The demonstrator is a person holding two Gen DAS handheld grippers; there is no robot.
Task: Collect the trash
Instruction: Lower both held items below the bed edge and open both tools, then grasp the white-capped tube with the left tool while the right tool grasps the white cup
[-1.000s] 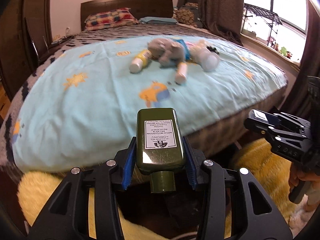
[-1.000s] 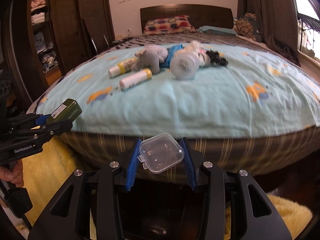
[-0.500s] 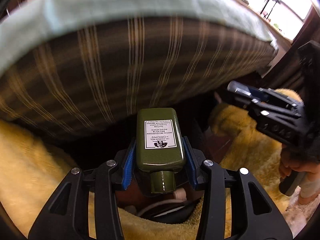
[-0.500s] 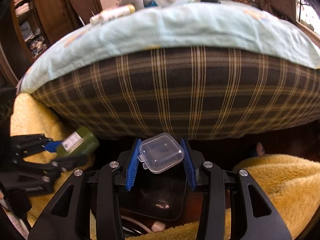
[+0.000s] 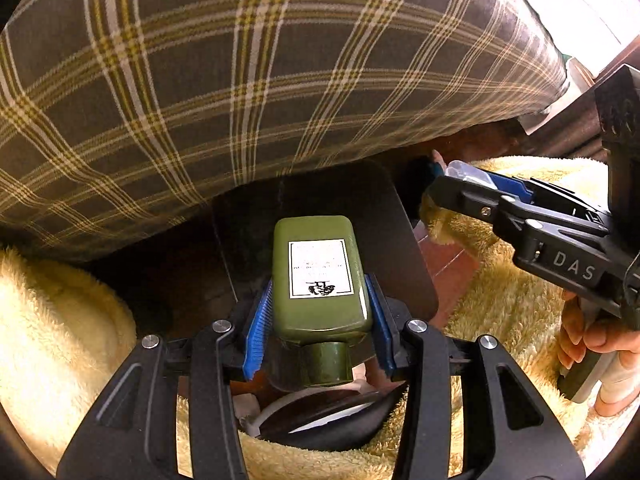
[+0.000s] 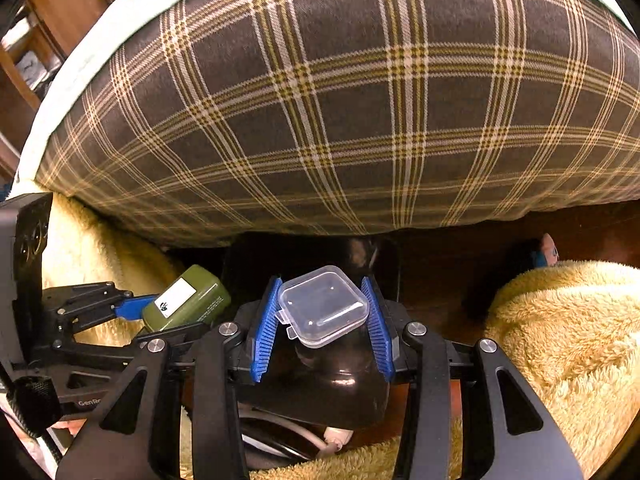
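My left gripper is shut on a green bottle with a white label, cap toward the camera. It hangs over a black bin that stands on the floor against the bed's side. In the right wrist view my right gripper is shut on a small clear plastic box above the same black bin. Each gripper shows in the other's view: the right one with the clear box, the left one with the bottle.
The bed's plaid side fills the upper half of both views. A fluffy yellow rug lies on the floor around the bin, also at the right. A small toy lies under the bed. A hand holds the right gripper's handle.
Both grippers came down and tilted downward, from facing the bed top to the floor beside it. The black bin has come into view beneath them. Both grips are unchanged.
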